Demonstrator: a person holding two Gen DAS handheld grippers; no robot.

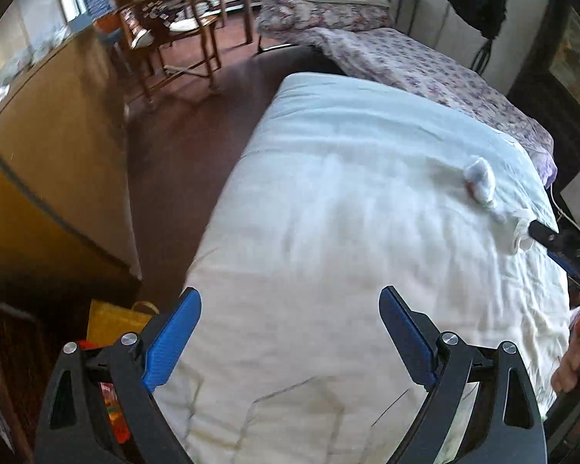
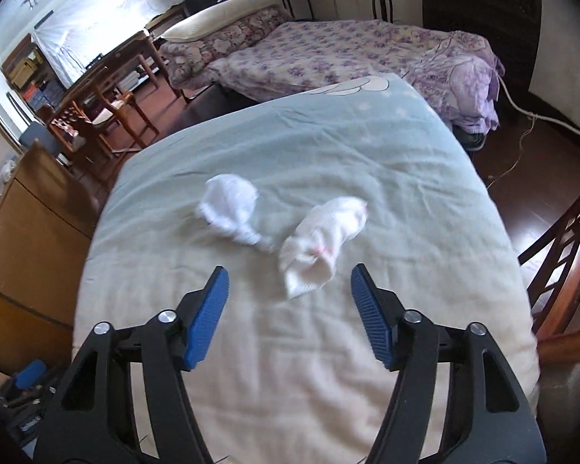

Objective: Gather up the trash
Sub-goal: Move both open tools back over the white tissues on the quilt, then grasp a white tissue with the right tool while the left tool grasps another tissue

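Observation:
Two crumpled white wads lie on the pale bed cover. In the right wrist view the left wad sits further off, and the right wad lies just beyond my right gripper, whose blue pads stand open with nothing between them. In the left wrist view my left gripper hangs open over the near part of the bed cover, well short of the trash. There the far wad shows at the right, and the other wad is partly hidden by the right gripper's fingertip.
A second bed with a purple floral cover lies behind. A wooden cabinet stands left of the bed, wooden chairs and a table beyond it. A yellow bag sits on the floor at lower left. A dark chair is at right.

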